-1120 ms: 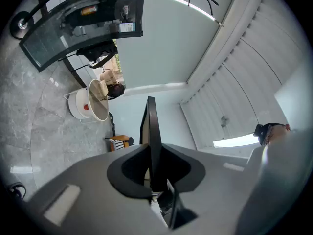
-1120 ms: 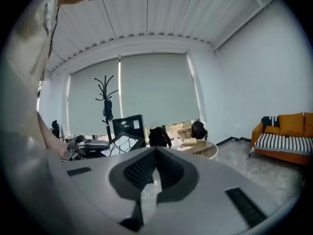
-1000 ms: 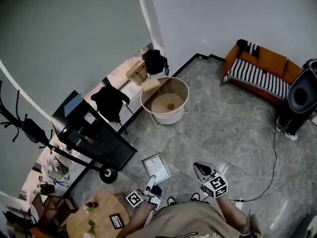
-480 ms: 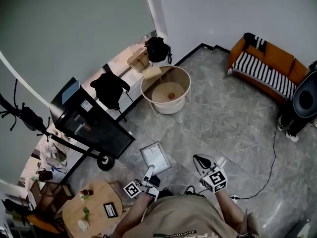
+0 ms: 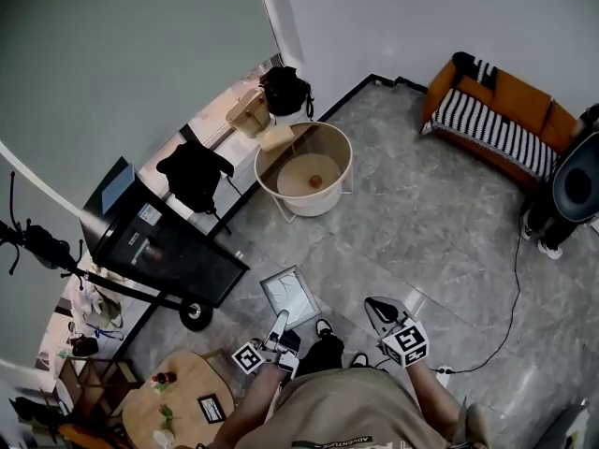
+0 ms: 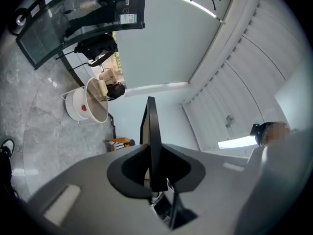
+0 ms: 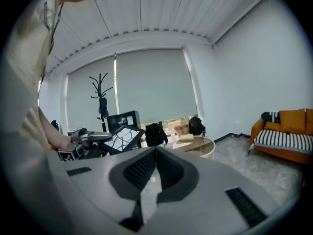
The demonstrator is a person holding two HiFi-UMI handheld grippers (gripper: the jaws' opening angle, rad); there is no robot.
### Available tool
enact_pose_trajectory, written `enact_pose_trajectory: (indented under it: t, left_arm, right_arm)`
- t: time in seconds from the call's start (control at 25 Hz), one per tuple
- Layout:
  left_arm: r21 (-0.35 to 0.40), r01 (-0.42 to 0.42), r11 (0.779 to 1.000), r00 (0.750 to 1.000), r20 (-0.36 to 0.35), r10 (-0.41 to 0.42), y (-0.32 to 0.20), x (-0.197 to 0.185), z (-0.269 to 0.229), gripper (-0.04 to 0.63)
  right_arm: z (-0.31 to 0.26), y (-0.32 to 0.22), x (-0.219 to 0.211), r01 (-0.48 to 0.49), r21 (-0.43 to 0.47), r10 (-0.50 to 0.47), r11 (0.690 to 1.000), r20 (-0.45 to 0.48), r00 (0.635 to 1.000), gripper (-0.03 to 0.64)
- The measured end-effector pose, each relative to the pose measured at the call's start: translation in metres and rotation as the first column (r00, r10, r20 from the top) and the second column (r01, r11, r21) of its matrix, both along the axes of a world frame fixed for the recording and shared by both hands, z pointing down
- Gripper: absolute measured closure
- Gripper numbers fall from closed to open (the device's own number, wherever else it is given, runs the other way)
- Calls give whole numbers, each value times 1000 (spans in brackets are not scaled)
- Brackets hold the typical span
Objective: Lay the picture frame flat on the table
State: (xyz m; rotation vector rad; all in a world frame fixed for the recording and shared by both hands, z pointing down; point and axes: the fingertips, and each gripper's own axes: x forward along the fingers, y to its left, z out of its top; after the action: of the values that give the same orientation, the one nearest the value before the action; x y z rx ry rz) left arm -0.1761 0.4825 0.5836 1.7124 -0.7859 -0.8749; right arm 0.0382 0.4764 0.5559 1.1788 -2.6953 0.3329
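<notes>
Left gripper (image 5: 280, 322) clamps the picture frame (image 5: 291, 295) by its edge, low centre, over the floor (image 5: 421, 223); right gripper (image 5: 375, 306) is clenched, empty. Laying it flat on a table is not yet done.

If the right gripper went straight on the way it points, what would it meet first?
Nothing near: bare floor, then probably the round white table, though depth is unclear.

Left gripper (image 5: 281, 324): held low in front of the torso, jaws clamped on the edge of the picture frame (image 5: 291, 294). Right gripper (image 5: 377, 309): held alongside, apart from the left, jaws closed together with nothing between them. Both forearms extend forward.
</notes>
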Motion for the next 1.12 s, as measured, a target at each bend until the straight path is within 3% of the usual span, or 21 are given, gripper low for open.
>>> enact_pose_trajectory:
  t: [0.2,0.44,0.64,1.12]
  left_arm:
    - [-8,-17,1000,998,-55,17,-59,0,5,529]
    - [5,-77,997,995,-69,78,-135,-2,7,529]
    - [10,-142,990,987,-71,142,-178,-4,11,529]
    - [-47,-113,992,990,-86,109,-263,-25,30,529]
  right_arm:
    - [1,-44,-3,-28,-23,27,999,-29,999,611]
    - [-18,-114,-23,-26,39,29,999,-78,997,611]
    - [-12,-154,-30,-106,26,107,994,-43,993,611]
    - [-11,-261,-28,-173,6,173,985,-16,985,611]
